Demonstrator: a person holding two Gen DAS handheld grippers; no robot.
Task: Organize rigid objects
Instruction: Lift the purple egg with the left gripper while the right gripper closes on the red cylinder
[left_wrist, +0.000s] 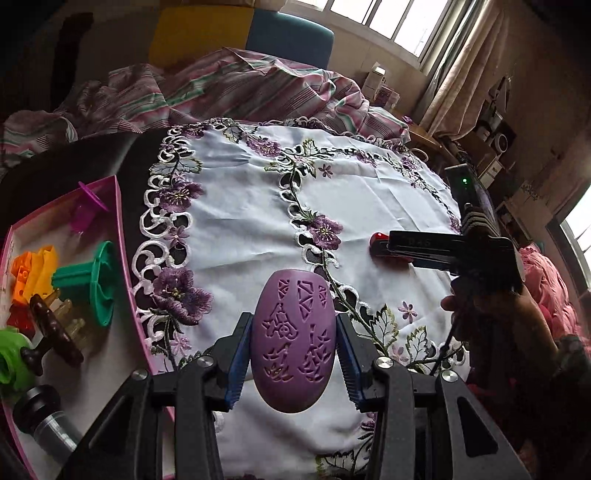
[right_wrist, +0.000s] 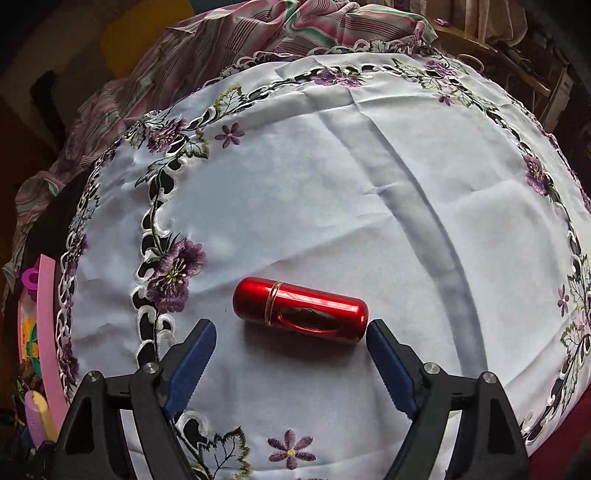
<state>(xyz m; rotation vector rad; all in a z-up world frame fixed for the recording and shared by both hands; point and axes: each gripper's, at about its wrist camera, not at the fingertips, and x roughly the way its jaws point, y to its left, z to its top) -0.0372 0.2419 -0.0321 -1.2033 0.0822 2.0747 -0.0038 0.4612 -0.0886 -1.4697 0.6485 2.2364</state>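
Note:
My left gripper (left_wrist: 293, 321) is shut on a purple egg-shaped object (left_wrist: 293, 341) with carved patterns, held above the white embroidered tablecloth (left_wrist: 354, 206). A shiny red capsule-shaped canister (right_wrist: 300, 309) lies on its side on the cloth. My right gripper (right_wrist: 291, 328) is open, its blue fingers on either side of the canister's near side, not closed on it. In the left wrist view the right gripper (left_wrist: 388, 245) reaches in from the right over the red canister (left_wrist: 377, 243).
A pink-rimmed box (left_wrist: 120, 236) at the left holds a green spool (left_wrist: 92, 284), orange and yellow pieces, a brown handle and a grey cylinder. Its pink rim (right_wrist: 48, 332) shows at far left in the right wrist view. Striped bedding (left_wrist: 221, 92) lies behind the table.

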